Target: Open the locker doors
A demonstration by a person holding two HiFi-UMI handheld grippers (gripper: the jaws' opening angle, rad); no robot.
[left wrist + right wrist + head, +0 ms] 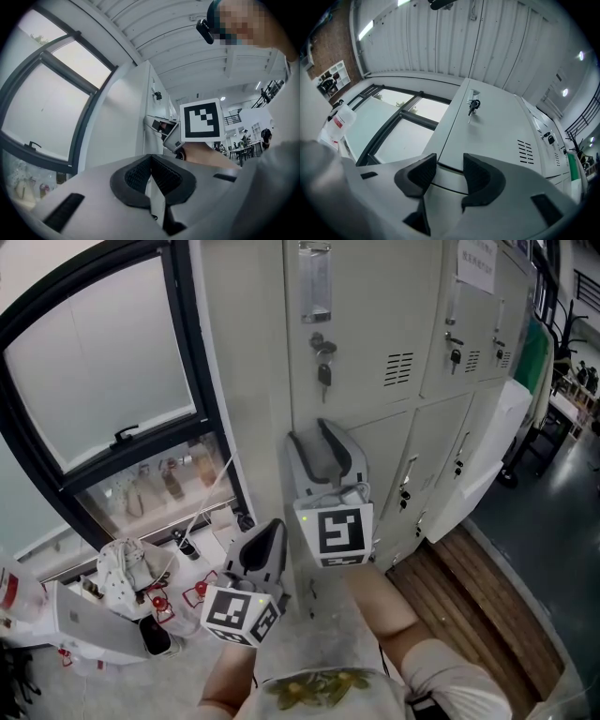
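Metal locker door (361, 315) likely stiff, light, hinged; grip at key (323, 374). Right gripper (309, 434) fingers parted, empty; left gripper (272, 529) fingers closed, empty.

Pale grey sheet-metal lockers (375, 315) showing smooth matt paint; brown wooden plank flooring (473, 606), right, looking grainy; black ribbed pads (424, 173) of right gripper (449, 157) appearing matt.

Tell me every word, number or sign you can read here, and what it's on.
Nothing here can be read.
Notice on a locker: print too small to read.
Bottle: red label, too blurred to read.
Cubes: black-and-white square patterns only, no letters.
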